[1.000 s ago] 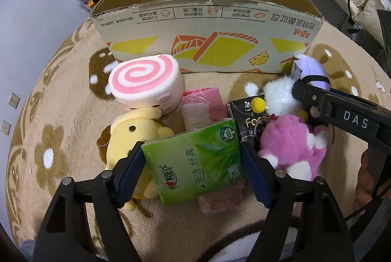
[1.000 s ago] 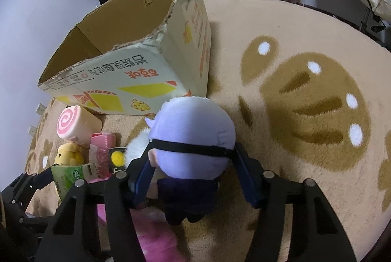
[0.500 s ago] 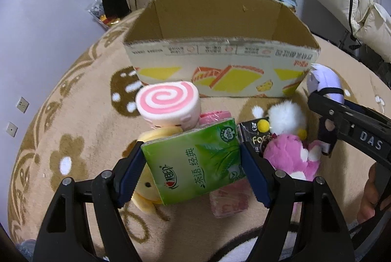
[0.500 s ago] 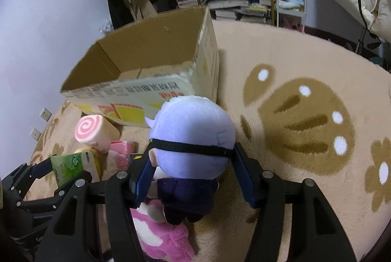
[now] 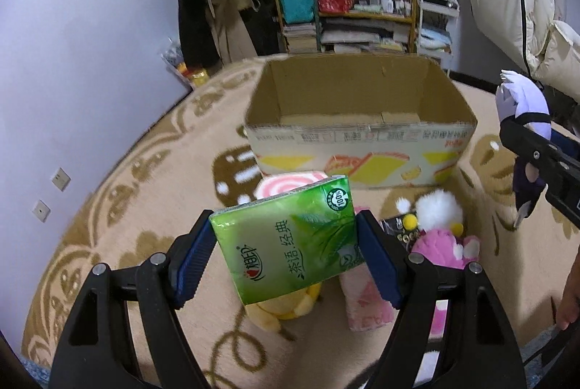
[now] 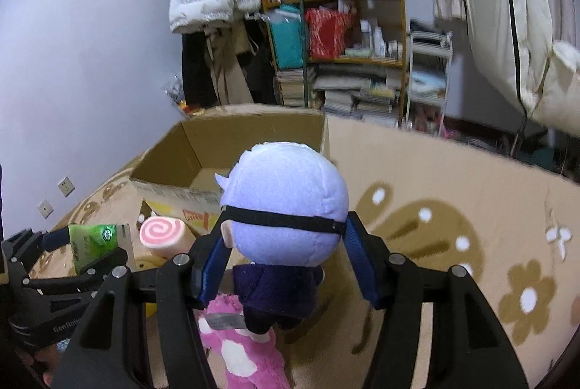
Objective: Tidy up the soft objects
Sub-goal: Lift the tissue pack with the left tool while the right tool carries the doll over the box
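I'm looking across the patterned rug (image 5: 152, 171) at the open cardboard box (image 5: 359, 135), the likely destination. My right gripper (image 6: 286, 262) is holding the lilac-haired doll (image 6: 286, 204) by its head between the fingers, aloft near the box corner; it could pivot and slip out. My left gripper (image 5: 286, 255) is clamping the green tissue pack (image 5: 290, 236), which is tilting and may slide. The pack is hiding the yellow plush (image 5: 286, 307) beneath; the box floor is only partly showing.
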Demonstrator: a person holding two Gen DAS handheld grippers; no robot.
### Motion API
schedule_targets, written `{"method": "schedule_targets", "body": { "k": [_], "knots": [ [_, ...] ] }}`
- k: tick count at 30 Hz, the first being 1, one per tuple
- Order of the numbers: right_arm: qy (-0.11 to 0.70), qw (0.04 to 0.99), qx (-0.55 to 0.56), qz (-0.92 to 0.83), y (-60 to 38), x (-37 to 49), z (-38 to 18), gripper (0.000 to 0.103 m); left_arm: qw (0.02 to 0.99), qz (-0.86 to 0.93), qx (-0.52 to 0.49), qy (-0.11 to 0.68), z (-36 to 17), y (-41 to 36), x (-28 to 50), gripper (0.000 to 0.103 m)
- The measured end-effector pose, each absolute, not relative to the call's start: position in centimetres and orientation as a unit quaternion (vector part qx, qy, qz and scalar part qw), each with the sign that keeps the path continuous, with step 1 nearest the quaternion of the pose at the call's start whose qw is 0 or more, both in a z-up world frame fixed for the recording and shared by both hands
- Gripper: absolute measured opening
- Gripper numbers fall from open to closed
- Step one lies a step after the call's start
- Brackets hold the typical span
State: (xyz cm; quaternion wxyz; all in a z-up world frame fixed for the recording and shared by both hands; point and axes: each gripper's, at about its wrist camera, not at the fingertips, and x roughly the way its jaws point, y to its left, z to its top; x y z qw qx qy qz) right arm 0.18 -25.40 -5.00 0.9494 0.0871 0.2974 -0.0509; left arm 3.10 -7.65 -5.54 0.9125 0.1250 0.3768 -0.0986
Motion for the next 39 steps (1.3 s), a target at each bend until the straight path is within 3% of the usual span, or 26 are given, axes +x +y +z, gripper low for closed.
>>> {"method": "schedule_targets", "body": {
  "k": [24,39],
  "knots": [
    [0.206,0.975,0.053,-0.059,-25.0,5.3,-0.5,0.063,0.956,-0.082,0.131,0.248,1.9,-7.8,7.4,0.077],
    [0.232,0.969,0.063,-0.050,-26.1,9.3,-3.3,0.064,0.954,-0.103,0.133,0.246,0.2,-9.8,13.1,0.077]
  ]
}}
